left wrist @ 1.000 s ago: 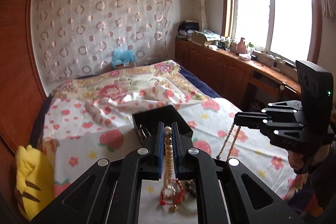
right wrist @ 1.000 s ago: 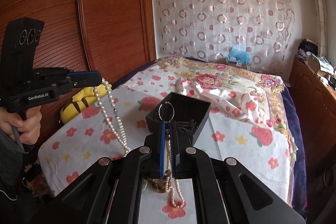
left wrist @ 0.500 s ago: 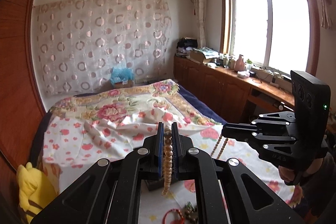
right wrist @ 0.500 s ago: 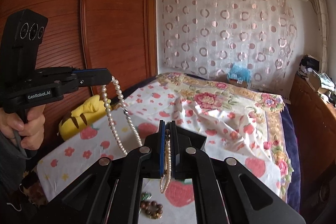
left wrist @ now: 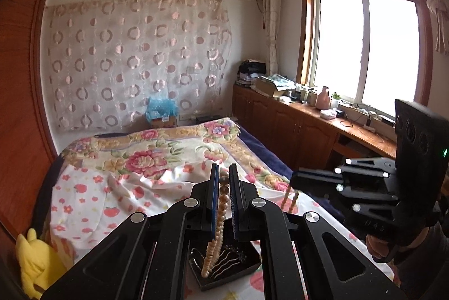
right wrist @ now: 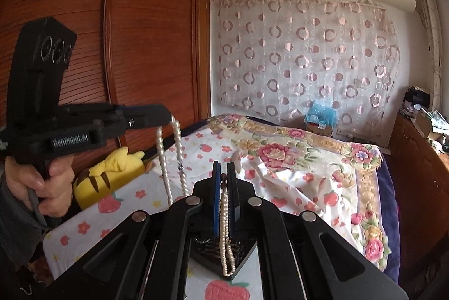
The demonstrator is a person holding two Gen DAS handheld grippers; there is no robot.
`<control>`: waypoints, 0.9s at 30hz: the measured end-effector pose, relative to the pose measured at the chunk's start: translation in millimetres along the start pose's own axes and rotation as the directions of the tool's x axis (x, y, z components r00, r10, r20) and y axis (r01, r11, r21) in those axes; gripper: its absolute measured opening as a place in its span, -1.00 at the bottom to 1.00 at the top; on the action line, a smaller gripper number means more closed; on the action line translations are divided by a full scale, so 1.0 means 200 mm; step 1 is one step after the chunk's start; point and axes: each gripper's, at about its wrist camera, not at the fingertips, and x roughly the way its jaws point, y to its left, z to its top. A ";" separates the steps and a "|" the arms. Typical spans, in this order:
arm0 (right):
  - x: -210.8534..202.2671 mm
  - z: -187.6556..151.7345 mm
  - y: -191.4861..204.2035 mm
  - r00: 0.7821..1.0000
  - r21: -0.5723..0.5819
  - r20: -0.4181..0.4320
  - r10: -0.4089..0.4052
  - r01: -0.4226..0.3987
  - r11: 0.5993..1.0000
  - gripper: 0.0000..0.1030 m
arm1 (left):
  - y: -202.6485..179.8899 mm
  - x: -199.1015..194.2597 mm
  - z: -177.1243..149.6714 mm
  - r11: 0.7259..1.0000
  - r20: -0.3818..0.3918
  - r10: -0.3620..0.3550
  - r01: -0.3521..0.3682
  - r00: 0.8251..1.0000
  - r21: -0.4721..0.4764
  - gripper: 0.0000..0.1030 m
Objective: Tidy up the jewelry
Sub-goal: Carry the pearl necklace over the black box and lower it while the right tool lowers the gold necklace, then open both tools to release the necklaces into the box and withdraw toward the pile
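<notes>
My left gripper [left wrist: 223, 179] is shut on a pearl necklace [left wrist: 217, 229] that hangs down over a black jewelry box [left wrist: 224, 269] on the bed. It also shows in the right wrist view [right wrist: 168, 117], with white pearls [right wrist: 179, 159] dangling. My right gripper [right wrist: 223, 173] is shut on the same strand of small pearls [right wrist: 226, 243], which hangs over the box [right wrist: 216, 255]. The right gripper shows in the left wrist view [left wrist: 294, 182], with beads [left wrist: 290, 200] hanging under it. Both grippers are held high above the bed.
The bed has a floral sheet [left wrist: 140, 187] and a yellow plush toy [left wrist: 39, 263] at its left edge. A wooden wardrobe [right wrist: 112, 47] stands on the left. A wooden counter [left wrist: 308, 125] with clutter runs under the window on the right.
Both grippers have risen, lifting the pearl strand higher. The loose jewelry on the sheet has dropped out of view, and the black box now lies low under the fingers.
</notes>
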 end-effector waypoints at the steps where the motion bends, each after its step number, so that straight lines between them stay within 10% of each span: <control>1: 0.01 0.01 -0.02 1.000 0.001 0.003 0.001 -0.001 1.000 -0.89 | 0.01 0.02 -0.01 1.000 -0.007 0.000 0.000 1.000 -0.002 -0.88; 27: 0.53 -0.31 -0.15 0.979 0.068 -0.204 -0.021 0.036 0.997 -0.69 | 0.08 0.37 -0.48 0.998 -0.227 0.049 -0.059 0.973 -0.035 -0.79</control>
